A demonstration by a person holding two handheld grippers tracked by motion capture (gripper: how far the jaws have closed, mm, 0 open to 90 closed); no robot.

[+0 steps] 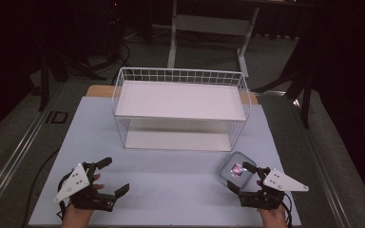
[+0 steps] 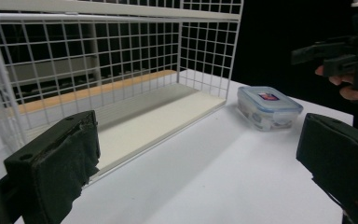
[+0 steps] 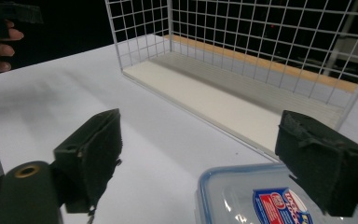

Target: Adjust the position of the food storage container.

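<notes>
A clear plastic food box (image 1: 236,169) with a blue-rimmed lid and a red and blue label lies on the pale table top (image 1: 171,190), to the front right of a white wire rack (image 1: 180,107). My right gripper (image 1: 241,176) stands open just in front of the box. In the right gripper view the box (image 3: 261,196) lies low between the jaws of the right gripper (image 3: 205,163), and the pads do not press on it. My left gripper (image 1: 114,176) is open near the front left edge, holding nothing. The left gripper view looks past the open left gripper (image 2: 200,186) to the box (image 2: 268,106).
The wire rack (image 2: 121,70) has two white shelves and takes up the middle back of the table. Beyond the table stand a desk frame (image 1: 209,28) and dark stands on the floor. A cable (image 1: 40,173) runs along the left of the table.
</notes>
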